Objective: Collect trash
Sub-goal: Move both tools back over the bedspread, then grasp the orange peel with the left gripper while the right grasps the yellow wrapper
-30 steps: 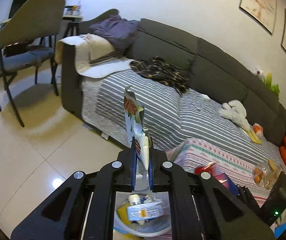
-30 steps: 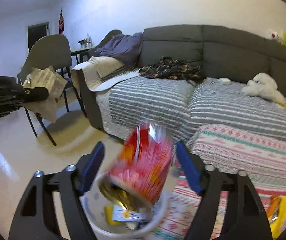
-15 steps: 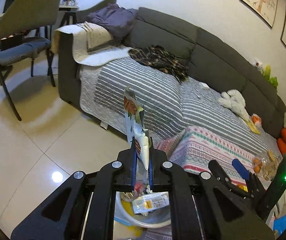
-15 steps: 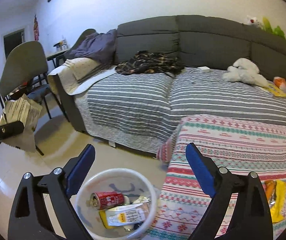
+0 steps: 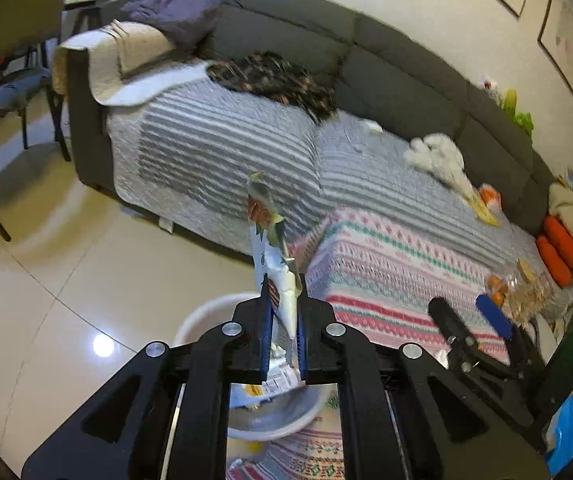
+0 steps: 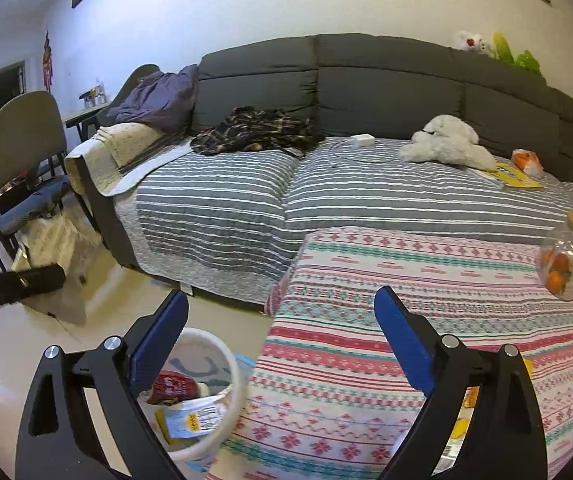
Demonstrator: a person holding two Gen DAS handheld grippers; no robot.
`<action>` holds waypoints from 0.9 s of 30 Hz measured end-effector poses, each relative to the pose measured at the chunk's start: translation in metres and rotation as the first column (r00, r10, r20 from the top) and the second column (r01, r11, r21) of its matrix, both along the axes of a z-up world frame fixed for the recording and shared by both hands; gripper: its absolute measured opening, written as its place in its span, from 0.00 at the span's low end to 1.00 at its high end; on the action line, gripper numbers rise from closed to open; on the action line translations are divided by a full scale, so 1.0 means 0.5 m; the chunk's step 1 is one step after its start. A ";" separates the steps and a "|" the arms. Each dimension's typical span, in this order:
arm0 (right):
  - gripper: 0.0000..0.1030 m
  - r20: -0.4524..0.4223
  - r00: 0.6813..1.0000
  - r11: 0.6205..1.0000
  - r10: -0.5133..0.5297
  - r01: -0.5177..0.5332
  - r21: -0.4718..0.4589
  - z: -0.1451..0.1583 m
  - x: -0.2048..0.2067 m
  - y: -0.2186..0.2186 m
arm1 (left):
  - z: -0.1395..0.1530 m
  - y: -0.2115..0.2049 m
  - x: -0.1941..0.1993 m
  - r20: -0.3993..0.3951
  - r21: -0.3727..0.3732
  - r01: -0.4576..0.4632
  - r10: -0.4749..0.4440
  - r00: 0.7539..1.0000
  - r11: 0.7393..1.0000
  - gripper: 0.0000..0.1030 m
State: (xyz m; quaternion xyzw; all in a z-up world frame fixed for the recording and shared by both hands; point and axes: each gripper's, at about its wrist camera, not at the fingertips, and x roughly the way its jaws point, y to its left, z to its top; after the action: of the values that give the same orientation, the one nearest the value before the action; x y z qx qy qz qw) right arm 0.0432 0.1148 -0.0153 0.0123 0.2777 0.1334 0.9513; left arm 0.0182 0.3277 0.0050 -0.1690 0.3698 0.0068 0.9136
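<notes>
My left gripper [image 5: 282, 308] is clamped on a crumpled snack wrapper [image 5: 272, 256], which stands up from the jaws at the centre of the left wrist view. The white bin [image 5: 206, 312] sits low in that frame, mostly hidden behind the gripper body, so I judge that I am roughly over it but cannot confirm the wrapper's lower end is inside the rim. If I release now, the light wrapper may drift and land on the floor [image 5: 66, 280] or on the patterned cloth of the desk [image 5: 386, 264]. My right gripper [image 6: 282, 344] is spread wide and empty, low in its own frame above the bin [image 6: 230, 364], where a red can [image 6: 176, 388] and a packet [image 6: 196, 418] already lie. It could get in the wrapper's way.
</notes>
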 end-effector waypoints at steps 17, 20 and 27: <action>0.93 0.012 0.995 0.995 -0.100 0.100 -0.015 -0.001 0.009 -0.142 | -0.012 -0.141 0.035 -0.016 0.194 -0.010 0.013 1.000 0.981 0.79; 0.93 0.016 0.991 0.991 -0.132 0.133 -0.019 0.001 0.010 -0.175 | -0.009 -0.187 0.034 0.019 0.275 -0.013 0.008 1.000 0.961 0.85; 0.93 0.008 0.983 0.981 -0.186 0.186 -0.052 -0.003 0.008 -0.244 | -0.017 -0.281 0.036 0.069 0.377 -0.048 0.023 0.997 0.925 0.90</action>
State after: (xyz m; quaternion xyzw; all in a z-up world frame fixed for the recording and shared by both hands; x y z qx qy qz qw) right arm 0.0473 -0.0071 -0.0168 0.0130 0.2774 0.0368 0.9600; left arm 0.0360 0.1871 -0.0034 0.0034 0.3293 0.0890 0.9400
